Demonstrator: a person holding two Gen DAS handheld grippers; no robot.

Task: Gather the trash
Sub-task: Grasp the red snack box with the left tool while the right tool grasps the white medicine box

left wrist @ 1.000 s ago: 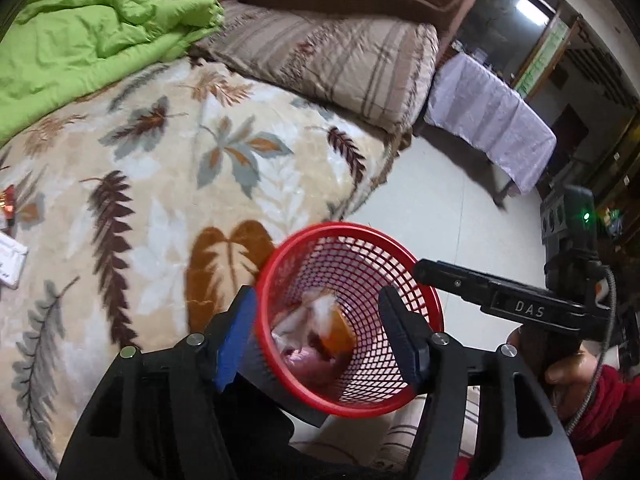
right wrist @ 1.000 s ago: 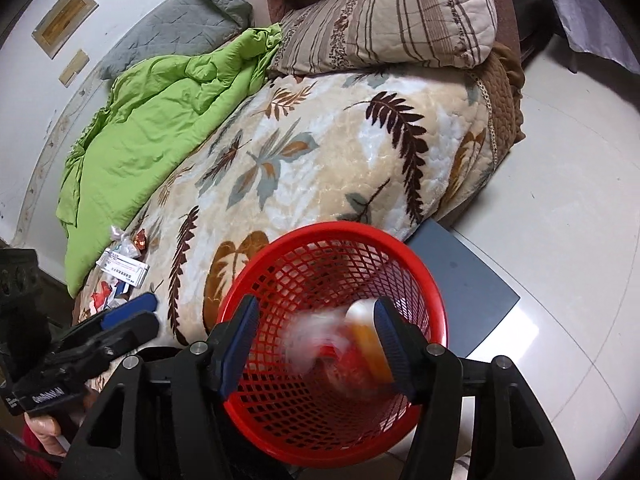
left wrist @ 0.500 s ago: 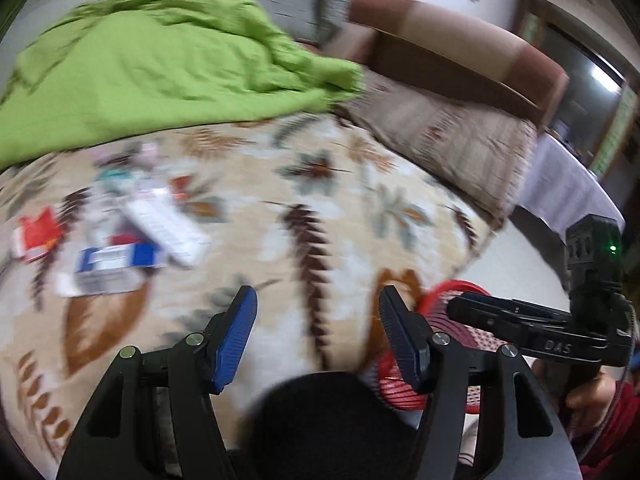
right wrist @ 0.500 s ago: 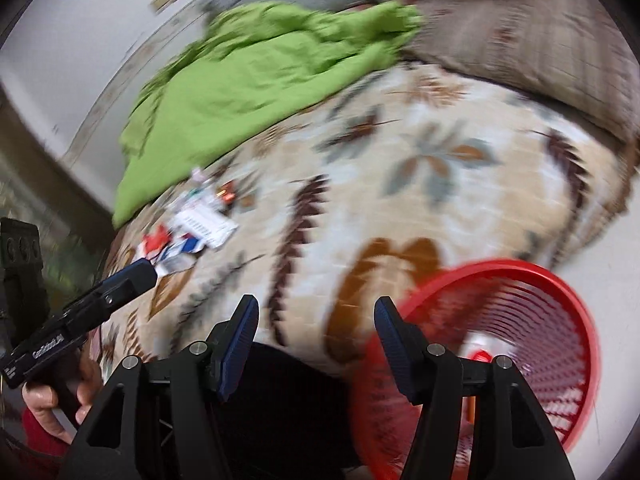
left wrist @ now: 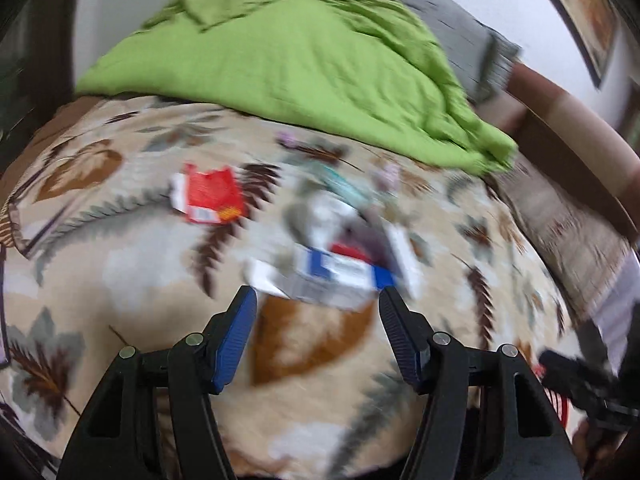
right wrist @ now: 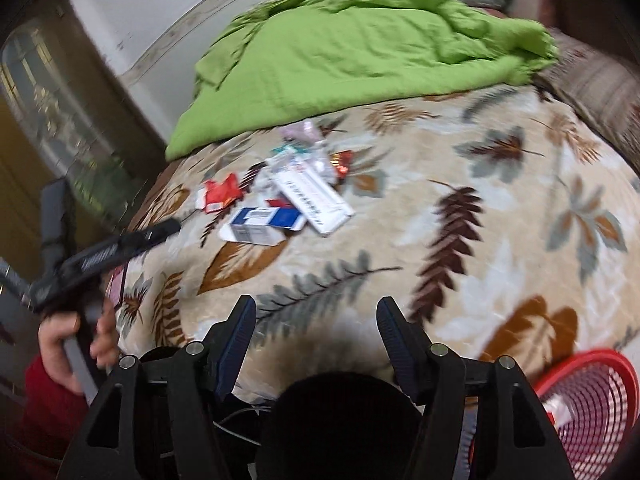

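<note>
Trash (right wrist: pixel 288 196) lies heaped on the leaf-print blanket (right wrist: pixel 460 240), below the green quilt (right wrist: pixel 360 52). Only the right view shows the red basket (right wrist: pixel 592 400), beside the bed. Both grippers, left (left wrist: pixel 316 300) and right (right wrist: pixel 316 308), gape empty; the right's jaws have just been opening.

I see a bed (right wrist: pixel 500 208) under a beige blanket (left wrist: pixel 132 264) printed with brown and grey leaves. A green quilt (left wrist: pixel 304 60) lies bunched along its far edge, against a white wall (right wrist: pixel 152 20). A grey cushion (left wrist: pixel 476 56) sits past the quilt by a brown headboard (left wrist: pixel 568 148), with a striped pillow (left wrist: pixel 568 220) at that end. A framed picture (left wrist: pixel 580 12) hangs on the wall. At the bed's left, a glass-fronted cabinet (right wrist: pixel 60 120) catches the light.
</note>
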